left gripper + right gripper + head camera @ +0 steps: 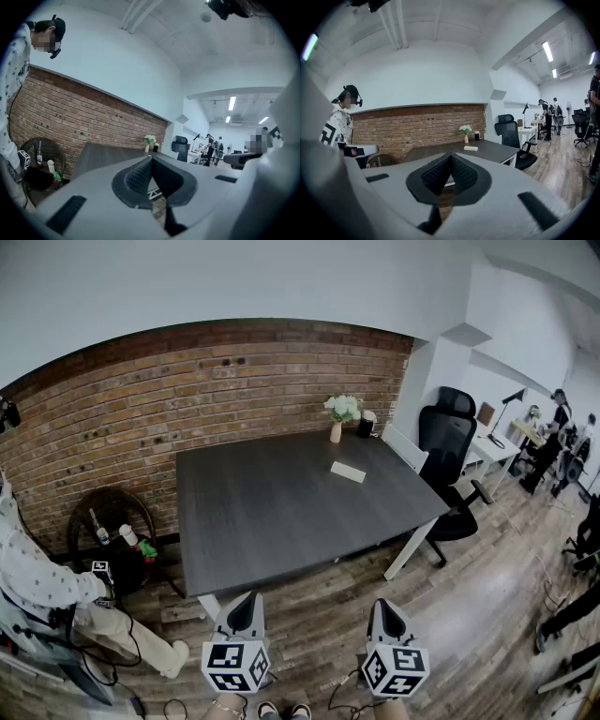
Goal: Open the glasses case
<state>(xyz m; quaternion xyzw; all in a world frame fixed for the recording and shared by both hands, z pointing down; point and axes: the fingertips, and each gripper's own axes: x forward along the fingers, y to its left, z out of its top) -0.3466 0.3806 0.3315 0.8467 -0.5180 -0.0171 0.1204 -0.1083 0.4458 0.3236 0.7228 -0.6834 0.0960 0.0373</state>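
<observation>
A pale, flat glasses case point(348, 472) lies on the far right part of the dark grey table point(281, 512); in the right gripper view the case point(470, 148) shows small on the tabletop. Both grippers hang over the floor in front of the table's near edge, far from the case. My left gripper point(243, 602) has its jaws together with nothing between them, and its tips point(151, 159) meet in a point. My right gripper point(383, 605) is shut and empty too, its tips point(450, 155) touching.
A small vase of white flowers point(341, 412) and a dark cup point(365, 427) stand at the table's far edge by the brick wall. A black office chair point(452, 465) is right of the table. A person point(42, 592) stands at the left beside a wicker basket point(111, 540). More people are at desks far right.
</observation>
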